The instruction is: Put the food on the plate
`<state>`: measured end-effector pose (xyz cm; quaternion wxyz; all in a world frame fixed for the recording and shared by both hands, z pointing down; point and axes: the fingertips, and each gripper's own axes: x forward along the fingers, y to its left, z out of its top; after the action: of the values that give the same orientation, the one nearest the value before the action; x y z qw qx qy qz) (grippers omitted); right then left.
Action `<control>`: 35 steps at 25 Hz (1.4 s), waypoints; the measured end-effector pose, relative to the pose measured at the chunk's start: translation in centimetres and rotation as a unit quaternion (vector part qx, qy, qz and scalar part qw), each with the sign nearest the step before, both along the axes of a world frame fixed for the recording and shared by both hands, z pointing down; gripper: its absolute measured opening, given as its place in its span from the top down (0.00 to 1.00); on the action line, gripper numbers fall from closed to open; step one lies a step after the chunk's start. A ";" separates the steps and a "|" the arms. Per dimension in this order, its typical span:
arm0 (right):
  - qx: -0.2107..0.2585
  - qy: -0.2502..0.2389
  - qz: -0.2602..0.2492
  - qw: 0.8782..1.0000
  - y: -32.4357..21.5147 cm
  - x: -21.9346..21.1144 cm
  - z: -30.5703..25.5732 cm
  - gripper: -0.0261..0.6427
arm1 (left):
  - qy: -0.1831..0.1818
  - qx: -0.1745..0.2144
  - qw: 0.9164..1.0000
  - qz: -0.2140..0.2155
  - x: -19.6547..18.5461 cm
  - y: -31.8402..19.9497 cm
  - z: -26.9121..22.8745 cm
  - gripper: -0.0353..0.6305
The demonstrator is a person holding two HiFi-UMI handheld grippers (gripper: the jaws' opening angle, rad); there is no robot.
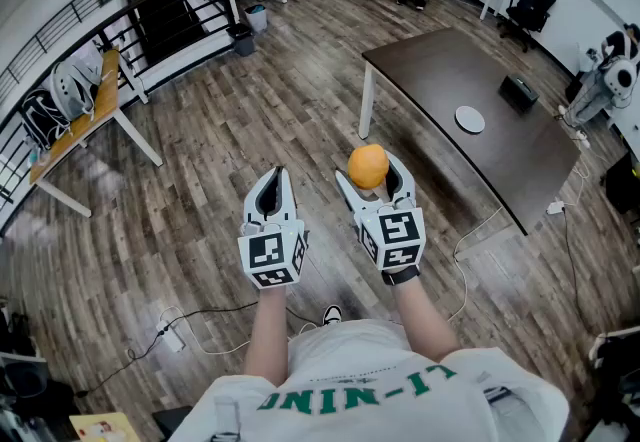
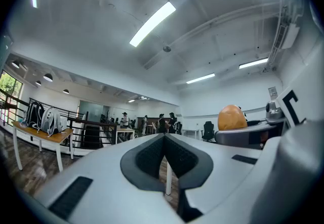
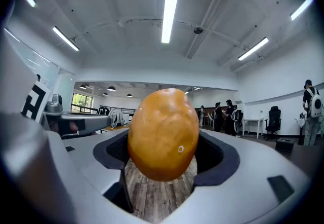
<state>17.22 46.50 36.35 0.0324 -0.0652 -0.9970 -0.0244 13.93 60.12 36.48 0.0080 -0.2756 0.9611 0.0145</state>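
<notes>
The right gripper point(image 1: 371, 171) is clamped on a round orange fruit point(image 1: 368, 166). In the right gripper view the fruit fills the gap between the dark pads, pressed on both sides and hanging clear above the wood floor point(image 1: 250, 130). In the head view it sits just right of centre, in front of the person's chest.

The left gripper point(image 1: 271, 192) is just beside it, to the left. Its jaws are closed tip to tip with nothing between them, and the left gripper view shows only the room beyond.

The plate point(image 1: 469, 119) is small, white and bare. It lies on the dark table point(image 1: 440, 70) at the upper right of the head view, well apart from the fruit. A black box point(image 1: 519, 90) stands near it, further up and right. A stretch of floor separates the grippers from the table's near edge.

So the pick-up looks done: the fruit is in hand and lifted. Left to do, by my judgement, are the carry up and right to the table, lowering the fruit onto the plate, and opening the right jaws. The fruit is round and may roll once freed, so it should be set on the plate's middle. No other food shows in any view.
</notes>
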 end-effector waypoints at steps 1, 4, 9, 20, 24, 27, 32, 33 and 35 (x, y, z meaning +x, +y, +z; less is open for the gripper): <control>-0.002 0.002 0.000 1.000 0.1 -0.2 0.1 0.41 | 0.003 0.003 1.000 0.001 -0.3 0.1 0.1 0.93; -0.006 0.010 0.005 1.000 0.1 -0.9 0.7 0.41 | 0.010 0.009 1.000 0.007 -1.2 -0.1 0.8 0.93; -0.012 0.033 0.017 0.999 -1.2 -2.5 2.5 0.41 | 0.030 0.014 0.999 0.023 -3.3 -1.8 2.7 0.93; -0.081 0.048 -0.001 0.996 -10.1 -11.8 4.1 0.41 | 0.029 -0.013 0.999 0.028 -12.3 -11.7 2.8 0.93; -0.075 0.033 -0.009 0.997 -15.6 -16.3 2.9 0.41 | 0.012 -0.005 1.000 0.009 -17.2 -16.3 0.9 0.93; -0.079 0.021 -0.018 0.997 -19.5 -18.6 2.0 0.41 | 0.004 -0.006 1.000 0.008 -19.2 -20.6 0.2 0.93; -0.090 0.020 -0.008 0.996 -25.6 -20.9 2.6 0.41 | 0.007 -0.032 0.999 0.007 -21.4 -26.9 1.1 0.93; -0.095 0.028 -0.001 0.995 -26.7 -21.4 3.3 0.41 | 0.010 -0.037 0.999 0.007 -21.7 -27.8 1.6 0.93; -0.102 0.045 0.004 0.994 -28.5 -22.4 4.7 0.41 | 0.018 -0.039 0.999 0.008 -22.7 -29.4 2.4 0.93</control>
<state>-5.20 18.04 41.07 0.0710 -0.0651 -0.9921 0.0805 -8.76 30.72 38.89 -0.0206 -0.2833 0.9586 -0.0180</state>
